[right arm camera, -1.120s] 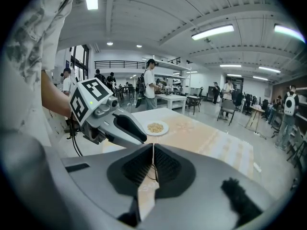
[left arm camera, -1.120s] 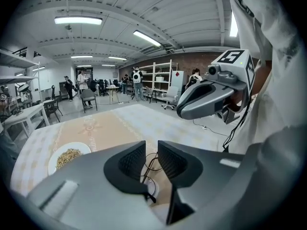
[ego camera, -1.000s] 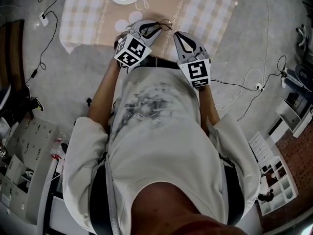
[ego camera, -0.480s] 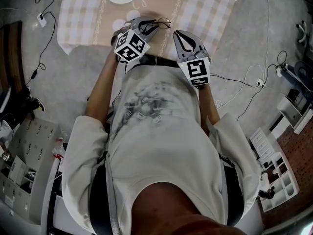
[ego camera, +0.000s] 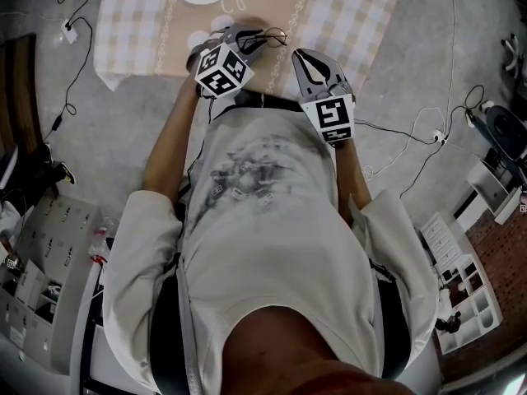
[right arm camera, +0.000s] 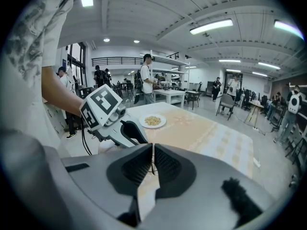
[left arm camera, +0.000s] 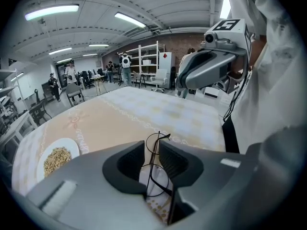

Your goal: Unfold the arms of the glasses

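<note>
Checked tablecloth (left arm camera: 144,109) bears a plate (left arm camera: 72,145) of grain (left arm camera: 56,159); left fingers (left arm camera: 128,163) clasp the glasses (left arm camera: 158,178), right fingers (right arm camera: 136,169) clenched empty.

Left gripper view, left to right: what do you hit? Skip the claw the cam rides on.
plate of grain → glasses → right claw → person's white shirt

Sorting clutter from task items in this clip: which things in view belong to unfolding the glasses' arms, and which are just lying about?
Part of the job:
thin black wire-framed round glasses, clamped in the left gripper; right gripper, shut, beside it.

Just lying about:
white plate of grain; beige-and-white checked tablecloth; cables on the grey floor.
</note>
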Demonstrator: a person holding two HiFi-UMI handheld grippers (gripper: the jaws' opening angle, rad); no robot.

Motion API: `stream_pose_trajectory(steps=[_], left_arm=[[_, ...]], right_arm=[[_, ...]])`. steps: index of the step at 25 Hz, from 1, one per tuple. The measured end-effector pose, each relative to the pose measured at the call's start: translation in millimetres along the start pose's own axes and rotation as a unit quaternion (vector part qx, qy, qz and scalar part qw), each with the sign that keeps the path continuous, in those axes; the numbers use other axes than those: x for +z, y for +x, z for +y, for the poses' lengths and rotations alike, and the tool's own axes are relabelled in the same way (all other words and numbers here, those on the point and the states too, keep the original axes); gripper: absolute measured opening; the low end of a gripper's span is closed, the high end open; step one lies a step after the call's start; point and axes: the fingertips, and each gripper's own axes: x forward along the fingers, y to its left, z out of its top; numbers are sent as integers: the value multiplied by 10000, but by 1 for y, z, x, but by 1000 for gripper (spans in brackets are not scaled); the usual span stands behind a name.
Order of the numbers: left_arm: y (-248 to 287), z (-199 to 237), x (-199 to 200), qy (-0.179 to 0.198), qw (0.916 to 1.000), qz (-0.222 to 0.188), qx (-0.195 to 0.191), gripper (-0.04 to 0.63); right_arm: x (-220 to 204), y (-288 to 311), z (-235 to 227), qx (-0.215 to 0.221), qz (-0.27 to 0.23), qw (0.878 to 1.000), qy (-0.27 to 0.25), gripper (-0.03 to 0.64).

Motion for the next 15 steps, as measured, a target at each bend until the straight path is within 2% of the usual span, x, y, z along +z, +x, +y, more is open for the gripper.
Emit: stream_pose_trajectory(steps=[15], left_arm=[[16,0,-13,-126,9986,342,-377,77]], right_arm=[[-4,2,-10,-83,78,9999,75,18]])
